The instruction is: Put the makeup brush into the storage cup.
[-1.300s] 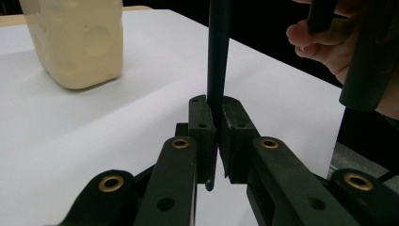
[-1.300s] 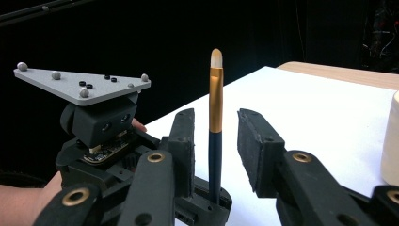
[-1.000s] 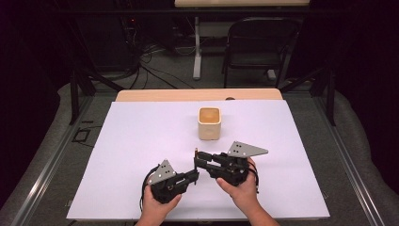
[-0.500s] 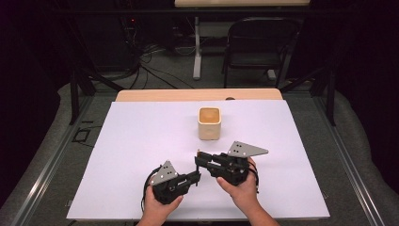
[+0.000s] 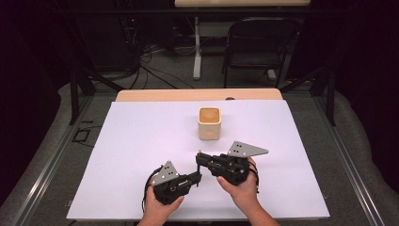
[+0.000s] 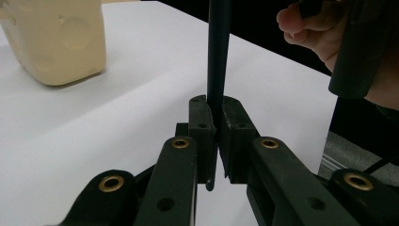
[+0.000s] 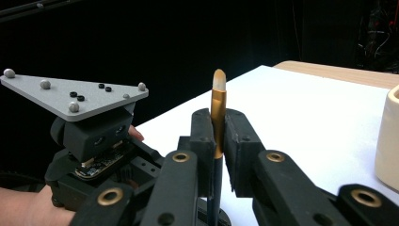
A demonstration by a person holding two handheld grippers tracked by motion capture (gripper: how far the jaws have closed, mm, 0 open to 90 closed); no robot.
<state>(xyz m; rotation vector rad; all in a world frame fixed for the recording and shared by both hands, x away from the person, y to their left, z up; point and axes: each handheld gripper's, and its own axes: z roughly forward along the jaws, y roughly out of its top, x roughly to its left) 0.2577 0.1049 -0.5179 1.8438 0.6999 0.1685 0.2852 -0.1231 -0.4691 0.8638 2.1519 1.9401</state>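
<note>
Down at the near edge of a white table cover [image 5: 141, 141], a person's two hands meet, each holding a black gripper. Both grippers clamp the same thin paintbrush [image 7: 218, 113], which has a dark handle, a gold metal band and a pale tip.

The left gripper [image 5: 196, 177] sits left of centre and points to the right. Seen in its own camera view, the left gripper's jaws are pressed against the dark handle [image 6: 218, 61], which stands up between them, and the person's right hand [image 6: 310, 33] shows beyond at the upper right.

The right gripper [image 5: 201, 160] sits just right of it and points to the left, with a grey three-cornered plate [image 5: 247, 149] on top. Through its own camera, its jaws are closed on the brush at the gold band, tip upward, with the left gripper's body beyond them at the left.

A cream square cup [image 5: 209, 122] stands open-topped farther back near the middle of the cover, apart from both grippers. Beyond the table stands a dark chair [image 5: 259, 47].
</note>
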